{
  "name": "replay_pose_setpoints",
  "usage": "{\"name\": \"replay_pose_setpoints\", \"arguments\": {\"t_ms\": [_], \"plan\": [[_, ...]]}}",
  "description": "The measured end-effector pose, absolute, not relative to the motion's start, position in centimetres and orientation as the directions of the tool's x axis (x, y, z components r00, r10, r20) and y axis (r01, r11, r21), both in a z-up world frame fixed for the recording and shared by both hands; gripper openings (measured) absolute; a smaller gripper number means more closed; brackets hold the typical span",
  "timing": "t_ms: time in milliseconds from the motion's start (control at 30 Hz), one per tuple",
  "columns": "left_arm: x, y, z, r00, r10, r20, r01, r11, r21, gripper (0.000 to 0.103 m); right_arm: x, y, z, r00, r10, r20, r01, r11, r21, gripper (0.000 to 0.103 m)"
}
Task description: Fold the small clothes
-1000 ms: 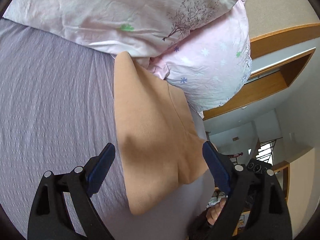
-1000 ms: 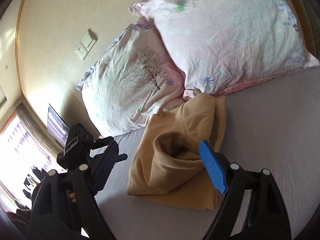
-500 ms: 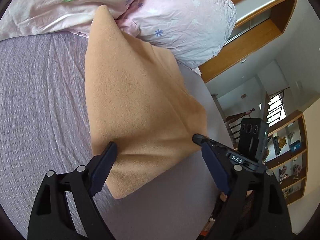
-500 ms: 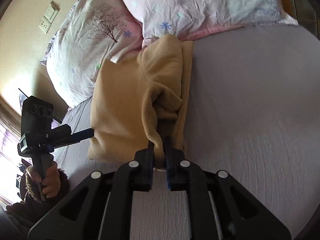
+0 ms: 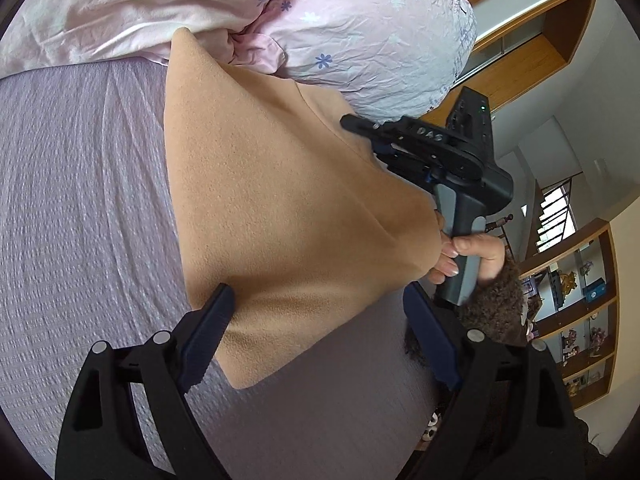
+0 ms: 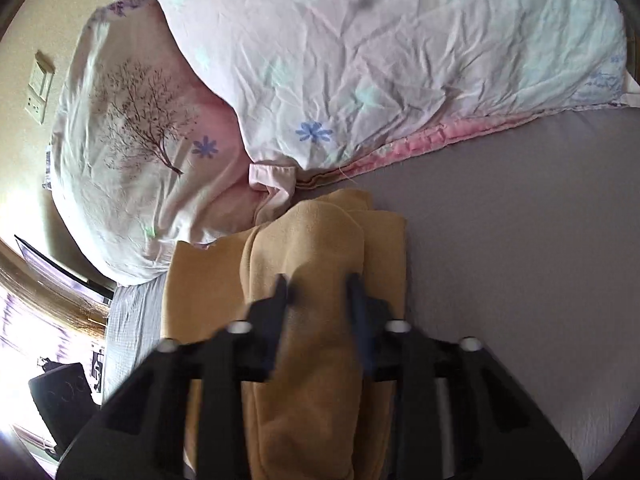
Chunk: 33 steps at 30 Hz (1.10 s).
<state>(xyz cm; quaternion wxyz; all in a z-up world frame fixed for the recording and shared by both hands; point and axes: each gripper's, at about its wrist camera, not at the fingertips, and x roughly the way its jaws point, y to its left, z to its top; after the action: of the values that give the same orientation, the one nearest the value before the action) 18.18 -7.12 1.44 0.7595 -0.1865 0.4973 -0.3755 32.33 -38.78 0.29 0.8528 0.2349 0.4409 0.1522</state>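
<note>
Two grippers: both yours, both at the tan garment on the bed.
Landmark: tan garment (image 5: 288, 208), lying flat on the grey-lilac bedsheet (image 5: 80, 208), top edge tucked against the pillows.
Left of garment: bare sheet only, ribbed weave.
Left gripper (image 5: 316, 340): jaws spread wide, straddling the garment's near lower corner. Its left finger (image 5: 208, 332) sits at the garment's near edge; contact can't be confirmed. Its right finger is off the cloth, over bare sheet. You grip nothing with it.
Garment shape, left wrist view: smooth upper layer, a diagonal crease running toward its right edge, near corner pointing at the camera.
Above garment: two pink floral pillows (image 5: 360, 32) overlapping; one touches the garment's top corner.
Right gripper (image 6: 318, 300): seen from the left wrist view at the garment's far right edge, tip lying on the cloth near the pillow.
Right gripper state: in its own view the jaws stand partly apart, with a raised roll of the tan garment (image 6: 312, 320) between them. The frame is blurred, so you can't tell if the pads pinch it.
Right hand (image 5: 468, 256): yours, wrapped on the grey handle, just right of the garment.
Right of garment, right wrist view: bare bedsheet (image 6: 520, 240).
Far right of garment, left wrist view: wooden shelves (image 5: 580, 320) with small items.
</note>
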Motion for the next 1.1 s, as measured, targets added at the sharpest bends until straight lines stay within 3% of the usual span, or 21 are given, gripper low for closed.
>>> {"name": "replay_pose_setpoints", "arguments": {"t_ms": [133,233,267,300,367,467,633,667,700,800,833,933,1100], "plan": [[18.2,-7.1,1.3,0.219,-0.768,-0.602,0.394,0.634,-0.665,0.088,30.4,-41.0,0.8,0.683,0.390,-0.618,0.022,0.834,0.551,0.005],[18.3,-7.1,1.5,0.218,-0.770,-0.600,0.392,0.632,-0.669,0.088,30.7,-41.6,-0.8,0.619,0.425,-0.660,0.065,0.810,0.583,0.013],[18.4,-6.8,1.7,0.219,-0.780,-0.586,0.382,0.621,-0.684,0.088,30.2,-41.7,-0.8,0.606,0.439,-0.663,0.078,0.797,0.599,0.029],[18.7,-6.0,2.0,0.231,-0.793,-0.564,0.363,0.608,-0.706,0.088,29.2,-42.1,-0.6,0.603,0.472,-0.643,0.080,0.766,0.637,0.060],[19.6,-4.0,2.6,0.307,-0.775,-0.553,0.304,0.630,-0.714,0.088,27.1,-42.8,-0.3,0.620,0.540,-0.569,0.050,0.697,0.715,0.093],[21.9,-2.5,1.8,0.346,-0.732,-0.586,0.210,0.670,-0.713,0.089,25.2,-42.4,-0.7,0.571,0.612,-0.546,0.016,0.657,0.753,0.094],[24.2,-3.9,-0.6,0.263,-0.766,-0.587,0.163,0.635,-0.755,0.089,24.1,-40.8,-3.1,0.478,0.638,-0.603,0.031,0.674,0.738,0.091],[24.3,-4.5,-0.7,0.243,-0.779,-0.578,0.171,0.621,-0.765,0.089,23.9,-40.8,-3.3,0.484,0.641,-0.595,0.024,0.670,0.742,0.085],[24.4,-4.8,-0.9,0.229,-0.799,-0.557,0.172,0.596,-0.784,0.086,23.5,-40.8,-3.4,0.489,0.652,-0.579,0.009,0.660,0.751,0.069],[24.8,-5.6,-1.2,0.231,-0.801,-0.552,0.171,0.592,-0.787,0.074,23.1,-40.5,-4.7,0.459,0.709,-0.535,-0.016,0.609,0.793,0.039],[25.1,-5.5,-1.5,0.232,-0.804,-0.548,0.154,0.587,-0.795,0.062,23.0,-40.5,-5.1,0.463,0.717,-0.520,-0.022,0.596,0.802,0.035],[25.4,-4.4,-2.0,0.236,-0.827,-0.511,0.118,0.546,-0.829,0.036,22.7,-40.0,-5.1,0.485,0.737,-0.471,-0.045,0.559,0.828,0.030],[23.8,0.1,0.4,0.352,-0.793,-0.498,0.162,0.575,-0.802,0.034,22.9,-34.9,-2.3,0.441,0.773,-0.456,-0.192,0.578,0.793,0.027]]}}
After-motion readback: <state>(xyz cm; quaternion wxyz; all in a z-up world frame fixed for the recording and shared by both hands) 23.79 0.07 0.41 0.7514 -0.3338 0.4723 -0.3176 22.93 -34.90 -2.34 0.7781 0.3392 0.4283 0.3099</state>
